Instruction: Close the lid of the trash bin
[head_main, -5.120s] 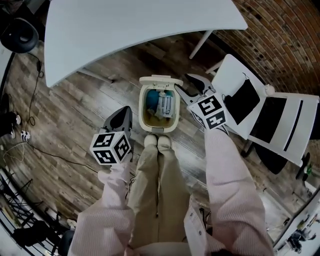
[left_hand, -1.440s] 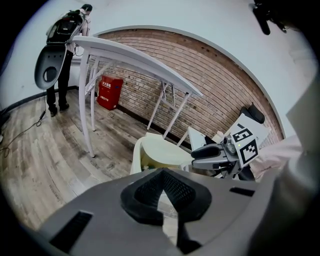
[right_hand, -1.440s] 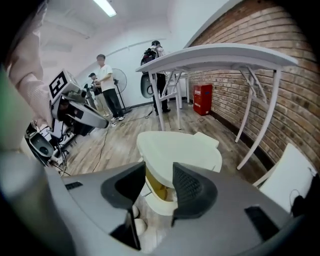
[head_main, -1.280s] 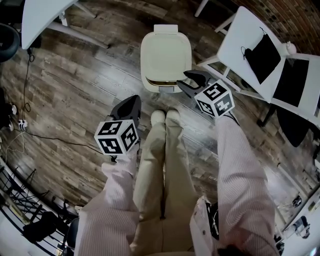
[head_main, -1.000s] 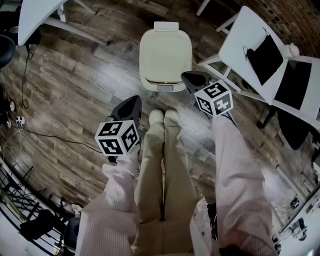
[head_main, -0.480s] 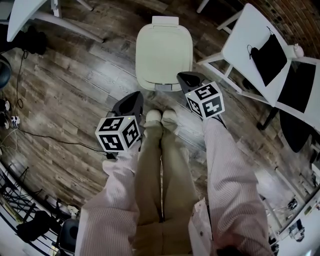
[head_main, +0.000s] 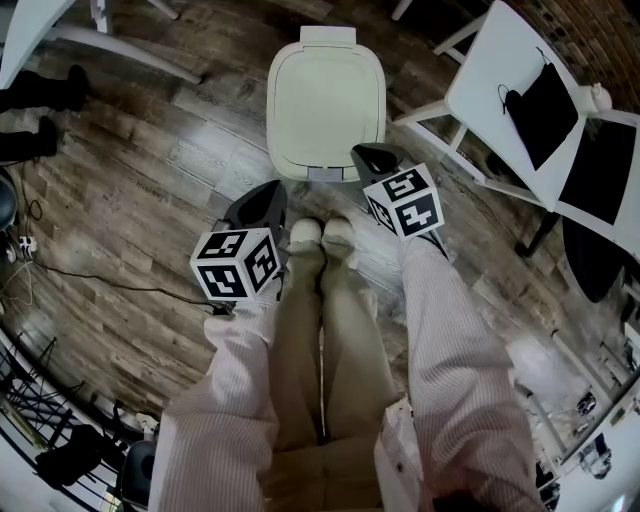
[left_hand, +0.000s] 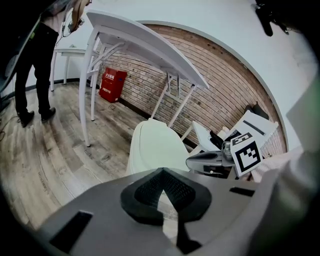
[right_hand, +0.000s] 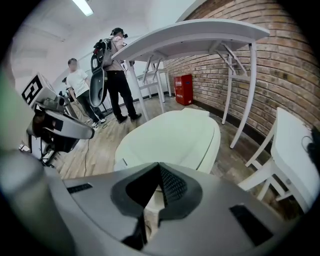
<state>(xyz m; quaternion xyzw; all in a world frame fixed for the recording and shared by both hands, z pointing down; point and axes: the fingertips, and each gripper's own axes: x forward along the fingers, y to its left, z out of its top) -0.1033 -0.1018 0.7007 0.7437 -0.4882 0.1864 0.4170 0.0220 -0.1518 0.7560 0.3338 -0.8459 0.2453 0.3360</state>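
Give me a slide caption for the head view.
Trash bin lid down; left hand-held gripper and right hand-held gripper, both shut and empty, hover near its front edge.

We look down on a cream plastic trash bin (head_main: 326, 100) w/ rounded corners, lid flat and shut, on a grey-brown wood-plank floor (head_main: 150, 200). Our dark grey right gripper (head_main: 372, 158) w/ marker cube has its tip just beside the bin's near-right corner; contact unclear. The matching left gripper (head_main: 264, 198) hangs by our pale shoes (head_main: 322, 232), apart from the bin. Both look closed, nothing held. White folding chairs (head_main: 500, 90) stand to the right.
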